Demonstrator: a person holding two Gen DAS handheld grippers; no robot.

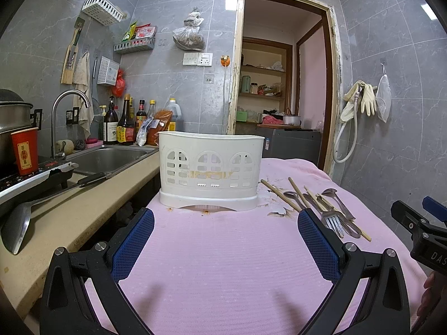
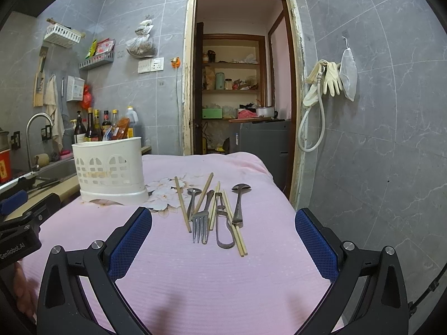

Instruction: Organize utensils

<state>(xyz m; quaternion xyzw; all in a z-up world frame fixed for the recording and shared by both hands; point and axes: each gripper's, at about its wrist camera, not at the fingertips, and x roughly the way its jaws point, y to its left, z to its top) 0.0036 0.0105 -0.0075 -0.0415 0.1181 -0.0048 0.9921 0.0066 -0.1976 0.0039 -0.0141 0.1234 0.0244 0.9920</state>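
Here, both grippers hover low over a pink cloth (image 2: 251, 265) that covers the work surface, and neither holds anything. The left gripper (image 1: 225, 223) has its blue-padded fingers spread wide, with bare cloth between them. Straight ahead of it, just past the fingertips, stands the white utensil holder (image 1: 209, 167), upright on its wider base, with arched cut-out slots across its front wall. Off beyond its right finger lies the loose cutlery, partly hidden by that finger.

The right gripper (image 2: 223, 223) is likewise spread wide and empty. Ahead of it, between the lines of its two fingers and a little beyond the tips, the utensils lie in a loose row on the cloth: a fork (image 2: 200, 223) with its tines pointing back toward the gripper, a small spoon (image 2: 193, 195) to the fork's left, another spoon (image 2: 240, 198) farthest right with its bowl away from the gripper, a metal loop-shaped tool (image 2: 223, 229) between them, and several wooden chopsticks (image 2: 183, 205) scattered among and under the metal pieces, some touching or crossing them. The holder sits ahead and to the left of the right gripper, apart from the cutlery.

To the left of both grippers runs a beige counter (image 1: 69, 212) with a steel sink (image 1: 106, 159), a tap and a row of bottles.
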